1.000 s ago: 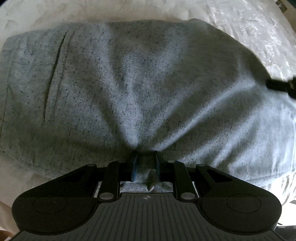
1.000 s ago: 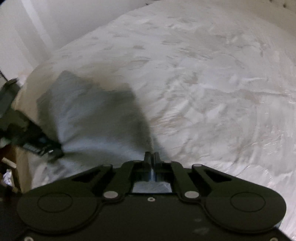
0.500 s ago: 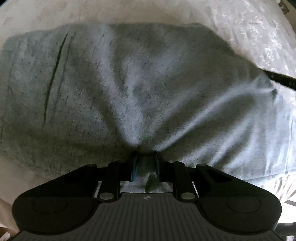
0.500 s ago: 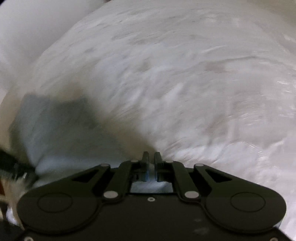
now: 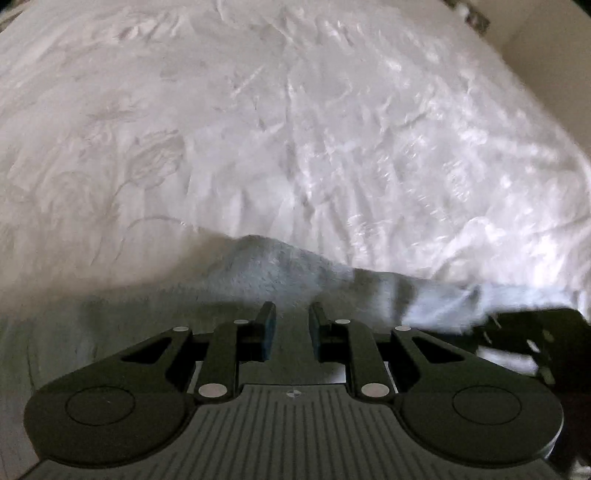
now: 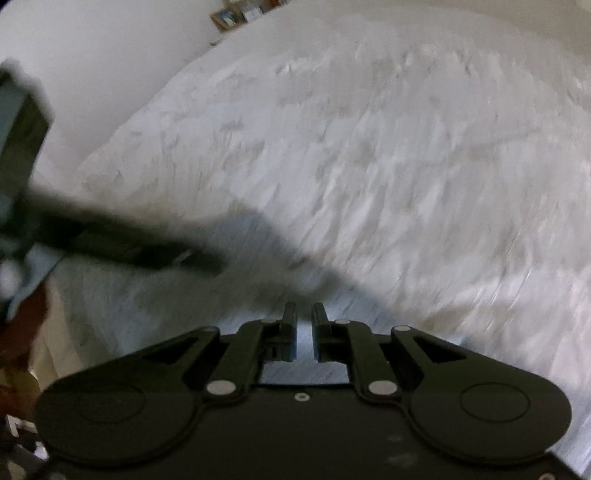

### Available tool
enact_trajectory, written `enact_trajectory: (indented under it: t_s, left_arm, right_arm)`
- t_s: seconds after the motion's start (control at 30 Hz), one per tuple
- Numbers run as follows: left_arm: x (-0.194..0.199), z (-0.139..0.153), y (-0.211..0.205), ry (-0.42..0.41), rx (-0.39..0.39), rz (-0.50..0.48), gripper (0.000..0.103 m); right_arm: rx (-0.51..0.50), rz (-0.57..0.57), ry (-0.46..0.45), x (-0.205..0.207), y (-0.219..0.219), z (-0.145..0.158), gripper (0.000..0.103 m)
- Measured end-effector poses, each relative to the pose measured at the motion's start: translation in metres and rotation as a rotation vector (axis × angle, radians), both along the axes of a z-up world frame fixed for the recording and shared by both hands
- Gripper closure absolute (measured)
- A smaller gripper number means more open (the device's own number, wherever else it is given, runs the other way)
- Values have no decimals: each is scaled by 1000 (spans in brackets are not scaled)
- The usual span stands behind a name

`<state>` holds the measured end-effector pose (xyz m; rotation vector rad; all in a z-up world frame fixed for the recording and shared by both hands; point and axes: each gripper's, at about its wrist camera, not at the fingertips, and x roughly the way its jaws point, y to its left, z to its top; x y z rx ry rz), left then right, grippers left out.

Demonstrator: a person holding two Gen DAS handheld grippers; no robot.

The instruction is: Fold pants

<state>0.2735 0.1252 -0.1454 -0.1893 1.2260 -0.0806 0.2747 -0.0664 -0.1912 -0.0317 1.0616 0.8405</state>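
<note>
The grey pants (image 5: 266, 266) rise in a bunched ridge just beyond my left gripper (image 5: 291, 314), which is shut on their cloth; fabric fills the narrow gap between its blue pads. The cloth runs right as a pale band to my right gripper (image 5: 517, 325) at the frame's edge. In the right wrist view, my right gripper (image 6: 303, 314) has its fingers slightly apart with grey cloth between them. It looks shut on the pants, though blur hides the contact. The left gripper (image 6: 166, 254) shows there as a dark blurred bar at the left.
A white, wrinkled, flower-patterned bedsheet (image 5: 295, 129) fills the space ahead in both views (image 6: 369, 147). A pale wall (image 6: 92, 55) borders the bed on the left, with a small shelf (image 6: 229, 14) at the top. Both pictures are motion-blurred.
The left gripper has lifted and swung with the cloth: the spread pants no longer fill its view, only a raised ridge. The right gripper's fingers have parted slightly, and the two grippers are closer together.
</note>
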Motion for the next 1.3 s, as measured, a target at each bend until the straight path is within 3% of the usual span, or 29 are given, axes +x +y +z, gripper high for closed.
enact_trajectory:
  t_s: [0.07, 0.13, 0.23, 0.37, 0.43, 0.53, 0.63, 0.7, 0.77, 0.83, 0.93, 1.07, 1.3]
  left_arm:
    - [6, -14, 5, 24, 106, 14, 84]
    - [8, -26, 21, 45, 149, 70, 84]
    - [9, -31, 44, 64, 122, 104, 83]
    - [7, -27, 40, 50, 177, 26, 84]
    - [2, -16, 35, 22, 182, 33, 84]
    - [-19, 6, 25, -54, 117, 36, 84]
    - [-53, 14, 5, -86, 43, -59, 84]
    - [-74, 9, -8, -77, 13, -129, 84]
    - [-95, -3, -20, -32, 1, -193, 84]
    - [-107, -17, -26, 19, 5, -229, 84]
    - [-125, -33, -24, 71, 29, -255, 84]
    - [-132, -36, -15, 77, 7, -250, 84]
    - [-136, -23, -14, 76, 6, -214, 84]
  right_arm:
    - [-26, -7, 17, -12, 3, -6, 92]
    - [-84, -12, 13, -25, 3, -12, 92]
    - [-135, -34, 47, -41, -8, -26, 94]
    - [-181, -24, 114, -65, -27, -39, 95]
    - [-198, -2, 109, -77, -33, -38, 95]
    - [-219, 10, 103, -90, -35, -32, 94]
    - [-193, -108, 48, -94, -46, -19, 86]
    - [-196, -198, 83, -97, -59, -24, 86]
    - [-227, -216, 141, -102, -64, -35, 89]
    - [-239, -215, 142, -111, -65, -37, 89]
    - [-220, -272, 131, -122, -77, -22, 88]
    - [-176, -434, 136, -137, -108, -3, 87]
    - [-133, -714, 102, -162, -182, 24, 82]
